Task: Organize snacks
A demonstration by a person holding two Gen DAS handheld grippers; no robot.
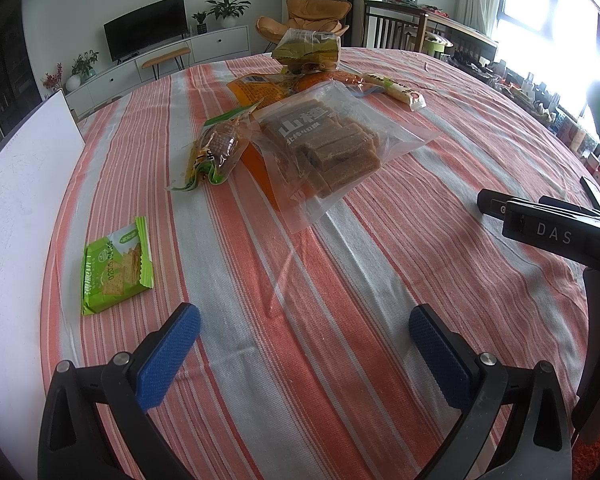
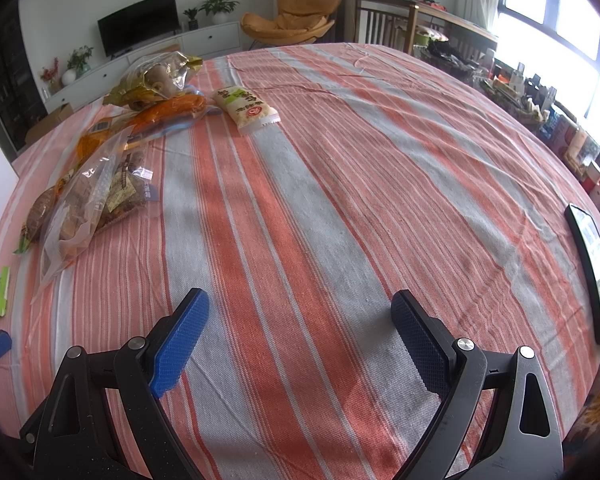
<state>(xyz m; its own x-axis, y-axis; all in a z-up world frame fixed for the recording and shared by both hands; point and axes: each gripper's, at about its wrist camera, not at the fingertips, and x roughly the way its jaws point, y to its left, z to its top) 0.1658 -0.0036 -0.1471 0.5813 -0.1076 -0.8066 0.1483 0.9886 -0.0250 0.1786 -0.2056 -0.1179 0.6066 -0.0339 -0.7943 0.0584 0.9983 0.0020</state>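
Snacks lie on a table under an orange-and-grey striped cloth (image 1: 300,280). A clear bag of brown bars (image 1: 332,148) sits mid-table, with a small bread pack (image 1: 216,148) to its left and a green cracker packet (image 1: 116,268) nearer me. Farther back are an orange packet (image 1: 260,90), a clear bag of green and yellow packs (image 1: 306,50) and a white rice-cracker pack (image 2: 246,110). My left gripper (image 1: 304,356) is open above bare cloth, short of the snacks. My right gripper (image 2: 300,344) is open too, over bare cloth to the right of the pile (image 2: 96,184).
A white board (image 1: 24,184) stands at the table's left edge. A dark phone (image 2: 594,272) lies near the right edge. The right gripper's black body (image 1: 552,228) shows at the right of the left wrist view. Chairs, a TV unit and cluttered shelves surround the table.
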